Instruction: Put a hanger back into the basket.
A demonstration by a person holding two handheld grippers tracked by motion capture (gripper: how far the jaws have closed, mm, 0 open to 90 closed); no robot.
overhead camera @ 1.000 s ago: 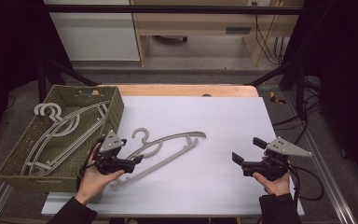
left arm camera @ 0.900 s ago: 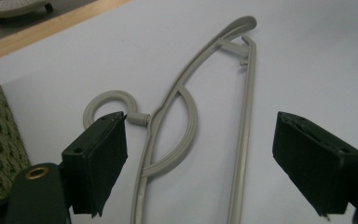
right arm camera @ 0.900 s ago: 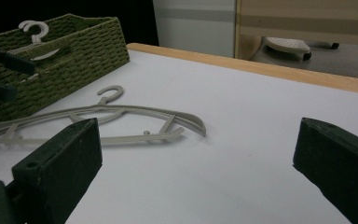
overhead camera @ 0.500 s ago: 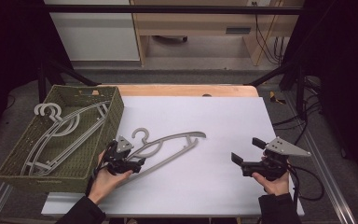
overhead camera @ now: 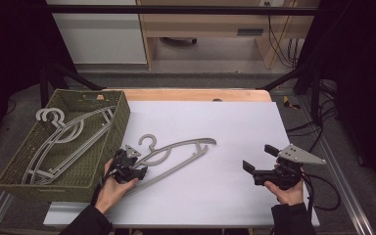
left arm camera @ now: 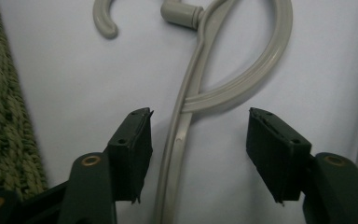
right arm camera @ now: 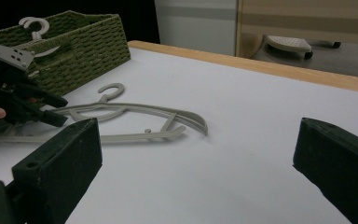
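While my left gripper (overhead camera: 136,172) sits low over the table (overhead camera: 225,196), its jaws have just been closing w/ the grey hanger (overhead camera: 176,152) arm between them; pads not yet touching it in the left gripper view, so no pinch. Hanger lies flat on the white top, just beside the green basket (overhead camera: 10,171), hook toward it. Right gripper (overhead camera: 257,160) hovers well apart at the right, jaws spread wide, holding nothing.
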